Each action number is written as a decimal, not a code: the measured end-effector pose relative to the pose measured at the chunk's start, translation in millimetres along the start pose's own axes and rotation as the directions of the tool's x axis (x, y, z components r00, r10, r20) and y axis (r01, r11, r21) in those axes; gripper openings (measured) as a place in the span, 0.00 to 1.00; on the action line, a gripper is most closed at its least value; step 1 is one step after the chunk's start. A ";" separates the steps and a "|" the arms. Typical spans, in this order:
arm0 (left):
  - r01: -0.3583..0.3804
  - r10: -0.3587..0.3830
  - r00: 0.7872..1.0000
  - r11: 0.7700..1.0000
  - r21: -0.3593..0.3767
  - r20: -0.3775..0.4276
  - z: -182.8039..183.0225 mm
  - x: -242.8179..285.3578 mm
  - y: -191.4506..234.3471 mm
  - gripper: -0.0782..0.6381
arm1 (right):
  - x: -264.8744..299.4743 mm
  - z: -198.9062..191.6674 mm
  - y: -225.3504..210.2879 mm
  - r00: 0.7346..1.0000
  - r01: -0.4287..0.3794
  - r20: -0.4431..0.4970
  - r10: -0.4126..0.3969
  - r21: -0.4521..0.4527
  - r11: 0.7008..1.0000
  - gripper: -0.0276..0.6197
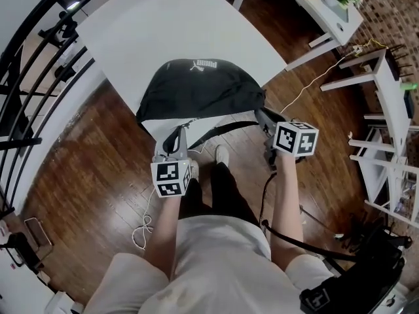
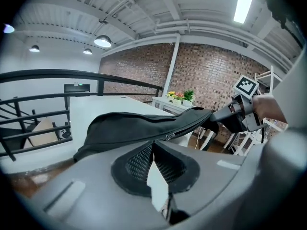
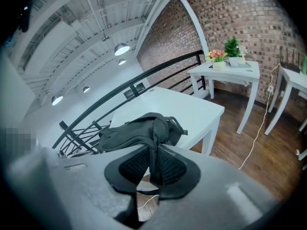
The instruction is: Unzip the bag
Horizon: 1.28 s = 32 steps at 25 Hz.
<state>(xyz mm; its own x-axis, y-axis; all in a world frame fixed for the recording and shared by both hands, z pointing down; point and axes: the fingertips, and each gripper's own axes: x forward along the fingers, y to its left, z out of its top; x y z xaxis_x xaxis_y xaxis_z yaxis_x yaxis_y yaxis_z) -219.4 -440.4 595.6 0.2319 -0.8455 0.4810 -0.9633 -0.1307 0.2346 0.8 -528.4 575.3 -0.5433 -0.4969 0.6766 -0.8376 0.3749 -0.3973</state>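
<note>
At the near edge of the counter [image 1: 163, 31] lies the bag [image 1: 196, 90], long axis left-right; right gripper [image 1: 260, 114] pinches its end; left gripper [image 1: 182, 128], pressed together on the zip pull [image 2: 170, 136], should draw away along that axis.

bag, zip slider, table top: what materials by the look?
Bag: black synthetic fabric, probably nylon or polyester; matte, folds softly. Zip slider: likely metal; small silvery glint. Table top: smooth white, painted or laminated board; can't tell which.
</note>
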 end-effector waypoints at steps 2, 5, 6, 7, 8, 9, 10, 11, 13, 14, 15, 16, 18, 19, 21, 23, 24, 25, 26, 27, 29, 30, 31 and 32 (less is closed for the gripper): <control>-0.031 0.032 0.999 0.999 0.008 -0.008 -2.4 -6.2 19.3 0.14 | 0.1 -2.7 -4.1 1.000 0.016 -0.002 -0.016 -0.002 1.000 0.11; -0.089 0.089 0.996 0.996 0.015 -0.016 -6.3 -13.5 54.3 0.14 | 3.3 -8.6 -11.5 0.999 0.045 -0.003 -0.045 0.004 0.999 0.11; -0.108 0.109 0.994 0.994 0.020 -0.018 -7.1 -15.7 66.5 0.14 | 4.7 -10.2 -13.6 0.999 0.051 -0.003 -0.051 0.007 0.999 0.11; -0.128 0.128 0.992 0.991 0.027 -0.019 -7.7 -18.0 78.4 0.14 | 6.1 -11.7 -15.4 0.998 0.057 -0.002 -0.057 0.007 0.998 0.11; -0.147 0.147 0.989 0.989 0.035 -0.019 -8.1 -20.6 89.9 0.14 | 7.4 -13.2 -17.3 0.998 0.063 -0.003 -0.062 0.006 0.998 0.11; -0.165 0.166 0.986 0.985 0.042 -0.020 -8.5 -23.9 100.7 0.14 | 8.4 -15.0 -18.9 0.998 0.066 -0.004 -0.066 0.005 0.998 0.11; -0.182 0.183 0.983 0.982 0.047 -0.023 -8.9 -28.0 110.9 0.14 | 8.9 -16.9 -20.2 0.998 0.069 -0.006 -0.069 0.005 0.998 0.10; -0.197 0.199 0.980 0.979 0.050 -0.025 -9.6 -32.8 120.3 0.14 | 8.8 -19.0 -21.6 0.997 0.072 -0.009 -0.072 0.006 0.997 0.10; -0.220 0.222 0.975 0.974 0.057 -0.030 -10.7 -41.5 136.0 0.14 | 8.1 -22.6 -26.3 0.996 0.085 -0.013 -0.085 0.006 0.996 0.10; -0.226 0.229 0.973 0.972 0.065 -0.031 -11.0 -43.8 141.6 0.14 | 8.4 -23.8 -29.4 0.996 0.092 -0.014 -0.092 0.003 0.996 0.10; -0.229 0.231 0.972 0.971 0.073 -0.032 -11.5 -45.1 145.2 0.14 | 9.6 -24.8 -32.1 0.995 0.095 -0.013 -0.095 0.001 0.996 0.10; -0.228 0.231 0.973 0.970 0.080 -0.030 -12.2 -45.9 146.3 0.14 | 11.6 -25.9 -34.1 0.996 0.093 -0.008 -0.093 0.002 0.996 0.10; -0.216 0.218 0.976 0.973 0.080 -0.019 -14.8 -48.5 141.2 0.14 | 16.4 -28.6 -36.0 0.995 0.095 0.014 -0.095 0.001 0.996 0.10; -0.204 0.205 0.979 0.976 0.076 -0.013 -16.5 -50.2 136.1 0.15 | 18.3 -30.3 -37.3 0.994 0.109 0.027 -0.109 -0.007 0.994 0.10; -0.177 0.178 0.984 0.982 0.072 -0.009 -19.7 -52.0 125.8 0.15 | 22.4 -34.0 -42.7 0.985 0.168 0.034 -0.166 -0.043 0.985 0.11; -0.161 0.162 0.987 0.984 0.073 -0.006 -23.7 -56.0 116.8 0.16 | 25.7 -44.3 -53.5 0.968 0.250 0.013 -0.251 -0.129 0.960 0.15; -0.157 0.158 0.987 0.985 0.073 -0.002 -27.3 -61.1 112.1 0.16 | 23.9 -52.9 -60.1 0.955 0.293 0.008 -0.297 -0.187 0.938 0.19; -0.155 0.155 0.988 0.985 0.074 0.003 -32.1 -68.9 107.5 0.13 | 19.1 -63.3 -66.0 0.941 0.330 0.011 -0.337 -0.239 0.913 0.22; -0.153 0.152 0.988 0.985 0.076 0.008 -37.9 -78.6 103.5 0.13 | 11.6 -74.5 -70.4 0.930 0.358 0.020 -0.368 -0.277 0.892 0.22; -0.150 0.150 0.989 0.986 0.079 0.012 -43.4 -89.5 99.9 0.13 | 2.1 -85.0 -72.7 0.922 0.378 0.033 -0.386 -0.294 0.878 0.22; -0.144 0.143 0.989 0.986 0.084 0.024 -51.4 -111.9 91.5 0.13 | -21.1 -99.2 -67.9 0.924 0.381 0.077 -0.375 -0.275 0.883 0.15; -0.142 0.140 0.990 0.986 0.088 0.034 -54.0 -123.3 85.2 0.13 | -34.8 -102.1 -60.0 0.930 0.369 0.114 -0.351 -0.250 0.895 0.03; -0.140 0.136 0.990 0.986 0.094 0.047 -55.8 -134.7 77.4 0.13 | -50.0 -103.3 -49.7 0.932 0.354 0.162 -0.323 -0.230 0.907 0.03; -0.139 0.133 0.989 0.985 0.102 0.064 -56.8 -146.3 67.8 0.13 | -67.3 -104.3 -38.4 0.929 0.345 0.215 -0.300 -0.217 0.913 0.03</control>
<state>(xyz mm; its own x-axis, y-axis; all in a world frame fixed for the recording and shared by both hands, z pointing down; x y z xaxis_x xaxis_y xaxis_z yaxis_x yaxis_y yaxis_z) -311.0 -296.1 589.1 0.0926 -0.8868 0.4527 -0.9949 -0.0638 0.0784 75.4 -427.7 609.7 -0.2656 -0.7425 0.6149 -0.9402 0.3405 0.0050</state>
